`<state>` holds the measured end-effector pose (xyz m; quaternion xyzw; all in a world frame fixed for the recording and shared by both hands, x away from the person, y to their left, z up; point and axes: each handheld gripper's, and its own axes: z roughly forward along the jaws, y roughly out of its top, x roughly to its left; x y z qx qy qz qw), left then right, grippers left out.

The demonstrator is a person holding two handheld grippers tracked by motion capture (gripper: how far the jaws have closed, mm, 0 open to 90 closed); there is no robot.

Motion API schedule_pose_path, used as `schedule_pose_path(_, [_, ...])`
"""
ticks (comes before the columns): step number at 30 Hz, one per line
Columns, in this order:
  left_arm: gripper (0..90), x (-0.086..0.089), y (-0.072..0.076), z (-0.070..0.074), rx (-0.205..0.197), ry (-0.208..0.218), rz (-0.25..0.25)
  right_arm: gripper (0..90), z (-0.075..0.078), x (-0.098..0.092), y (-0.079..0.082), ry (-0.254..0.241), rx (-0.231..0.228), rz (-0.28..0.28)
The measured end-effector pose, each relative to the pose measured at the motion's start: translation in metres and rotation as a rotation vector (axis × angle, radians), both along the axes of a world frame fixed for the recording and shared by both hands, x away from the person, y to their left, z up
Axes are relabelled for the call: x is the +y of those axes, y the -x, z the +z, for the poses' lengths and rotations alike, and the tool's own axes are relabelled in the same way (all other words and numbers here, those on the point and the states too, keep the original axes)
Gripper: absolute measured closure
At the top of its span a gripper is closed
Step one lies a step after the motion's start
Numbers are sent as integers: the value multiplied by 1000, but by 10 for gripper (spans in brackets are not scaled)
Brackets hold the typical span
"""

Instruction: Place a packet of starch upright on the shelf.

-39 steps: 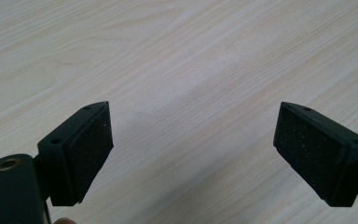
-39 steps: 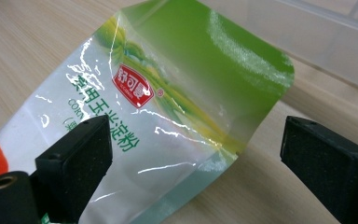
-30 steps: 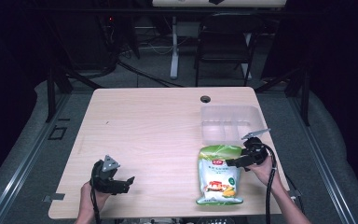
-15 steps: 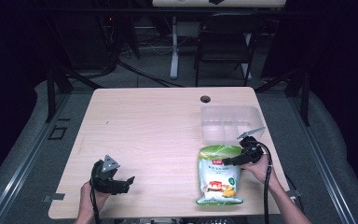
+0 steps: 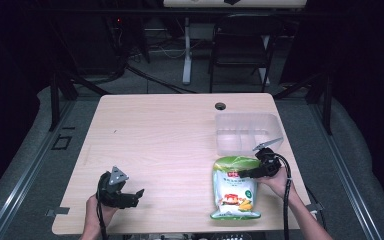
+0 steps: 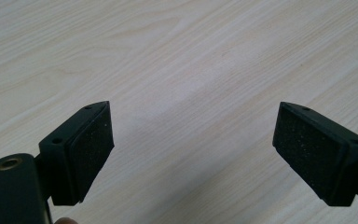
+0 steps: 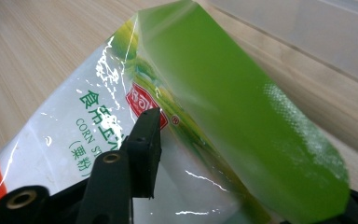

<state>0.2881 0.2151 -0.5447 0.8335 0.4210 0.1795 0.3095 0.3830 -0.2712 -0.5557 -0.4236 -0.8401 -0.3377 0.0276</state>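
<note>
A corn starch bag [image 5: 233, 187], white with a green top, lies flat near the table's front right edge. My right gripper [image 5: 244, 173] is at the bag's upper right corner, pointing left. In the right gripper view the bag's green top [image 7: 223, 93] rises between the jaws; one fingertip [image 7: 144, 149] rests over the printed front, while the other is mostly hidden behind the green film. The right gripper [image 7: 251, 177] stands open around that top edge. My left gripper [image 5: 136, 195] sits low at the front left, wide open [image 6: 193, 149] over bare wood.
A clear plastic divided container [image 5: 247, 131] stands just behind the bag, also seen in the right gripper view [image 7: 307, 28]. The wooden table [image 5: 165, 135] has a cable hole [image 5: 220, 106] at the back. A chair [image 5: 240, 45] stands beyond the table.
My right gripper has shifted slightly left and closer to the bag's top corner. The left gripper has stayed still.
</note>
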Motion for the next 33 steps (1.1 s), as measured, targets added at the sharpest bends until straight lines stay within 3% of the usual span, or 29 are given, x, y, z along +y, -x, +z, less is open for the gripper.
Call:
schedule_pose_path(11, [132,1,1,1,-7,1,3,620,5,5,8,66,-34,12])
schedule_pose_path(15, [137,-1,2,1,-9,-1,2,644,5,5,8,80,-28,30])
schedule_pose_path(23, [146,0,2,1,-6,-4,-2,729,9,7,12,97,-30,4])
schedule_pose_path(33, [147,0,2,0,-6,-4,-7,812,14,10,16,156,-27,3])
